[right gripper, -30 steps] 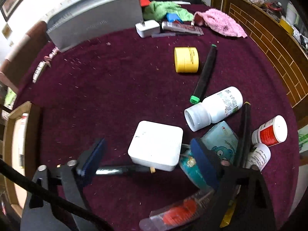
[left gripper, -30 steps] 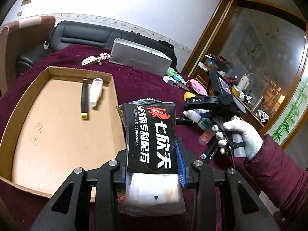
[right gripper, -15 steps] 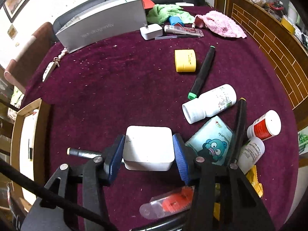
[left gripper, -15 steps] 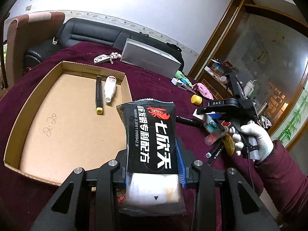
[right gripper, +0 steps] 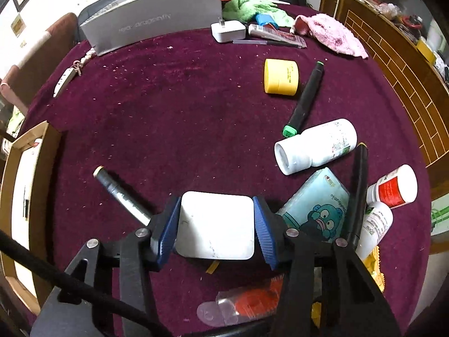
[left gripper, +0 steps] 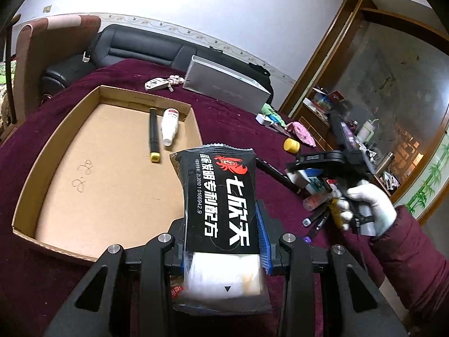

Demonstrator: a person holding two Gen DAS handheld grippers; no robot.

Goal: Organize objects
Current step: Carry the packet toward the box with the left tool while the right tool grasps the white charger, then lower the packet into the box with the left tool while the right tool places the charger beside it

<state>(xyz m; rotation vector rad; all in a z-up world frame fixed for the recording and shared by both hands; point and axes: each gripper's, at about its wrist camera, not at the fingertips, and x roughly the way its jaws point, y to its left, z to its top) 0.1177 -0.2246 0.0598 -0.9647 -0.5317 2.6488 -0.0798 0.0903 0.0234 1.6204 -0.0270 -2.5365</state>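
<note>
My left gripper (left gripper: 224,241) is shut on a black snack packet (left gripper: 221,199) with white and red print, held above the near right edge of a shallow cardboard box (left gripper: 56,146). The box holds a black marker (left gripper: 153,134) and a small white bottle (left gripper: 169,125). My right gripper (right gripper: 216,224) is shut on a white square block (right gripper: 216,224), lifted over the dark red tablecloth (right gripper: 168,112). The right gripper also shows in the left wrist view (left gripper: 331,163), to the right of the box.
Loose items lie on the cloth: a yellow tub (right gripper: 280,76), a black green-capped marker (right gripper: 304,98), white bottles (right gripper: 315,146), a blue tissue pack (right gripper: 317,207), a grey pen (right gripper: 120,193), a red clear tube (right gripper: 241,303). A silver case (right gripper: 151,14), cloths and keys sit farther back.
My right gripper closed on the white block and lifted it. My left gripper, still holding the packet, rose and drew back from the box.
</note>
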